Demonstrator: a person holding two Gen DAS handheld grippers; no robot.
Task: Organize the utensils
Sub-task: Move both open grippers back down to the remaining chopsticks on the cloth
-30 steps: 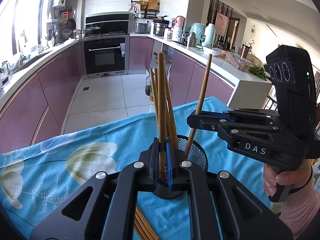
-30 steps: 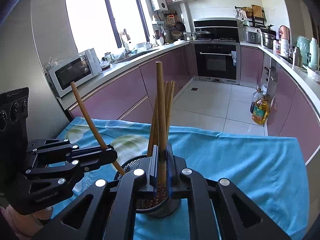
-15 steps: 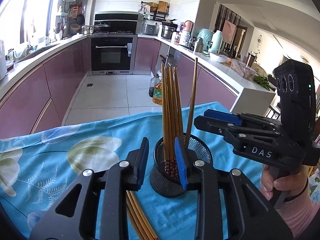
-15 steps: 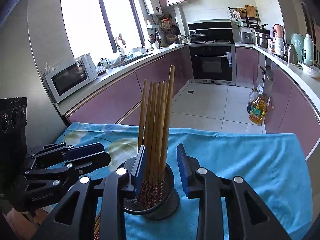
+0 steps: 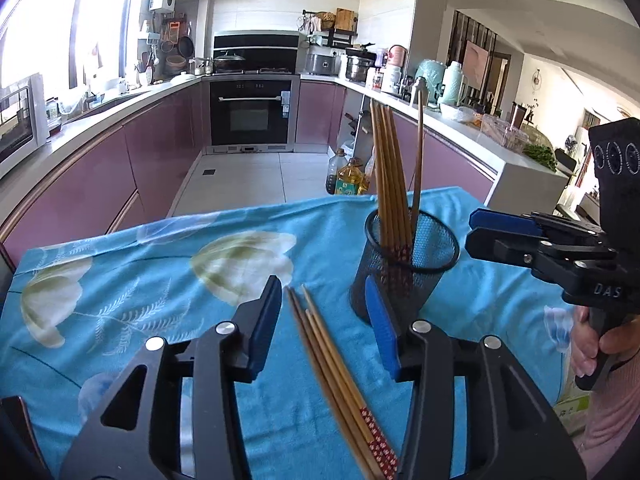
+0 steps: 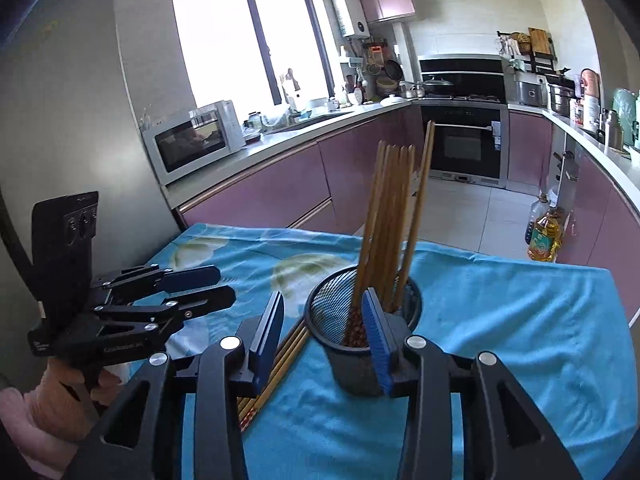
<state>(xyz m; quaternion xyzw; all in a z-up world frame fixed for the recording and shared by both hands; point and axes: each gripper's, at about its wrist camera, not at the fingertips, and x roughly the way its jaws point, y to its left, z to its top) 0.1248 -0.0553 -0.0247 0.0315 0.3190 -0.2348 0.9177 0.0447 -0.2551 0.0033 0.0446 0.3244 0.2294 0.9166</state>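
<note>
A black mesh cup [image 5: 404, 264] stands on the blue flowered cloth [image 5: 160, 260], and several wooden chopsticks [image 5: 390, 176] stand upright in it. More chopsticks [image 5: 336, 372] lie loose on the cloth just left of the cup. My left gripper [image 5: 324, 324] hovers above those loose sticks, its jaws opening and gripping nothing. In the right wrist view my right gripper [image 6: 324, 332] is close in front of the cup [image 6: 332, 308], jaws opening, nothing pressed between the pads. The loose chopsticks [image 6: 288, 356] show on the cloth between its fingers. Each gripper appears from the side in the other's view: right [image 5: 478, 229], left [image 6: 224, 286].
The table's far edge drops to a tiled floor where oil bottles [image 5: 348, 178] stand. Purple cabinets, an oven [image 5: 250, 116] and a microwave [image 6: 192, 140] line the kitchen beyond. A hand [image 5: 600, 344] in a pink sleeve holds the right gripper's handle.
Both grippers were shut on chopsticks over the cup. They have opened and let go, the sticks now stand in the cup, and both grippers have drawn back from it.
</note>
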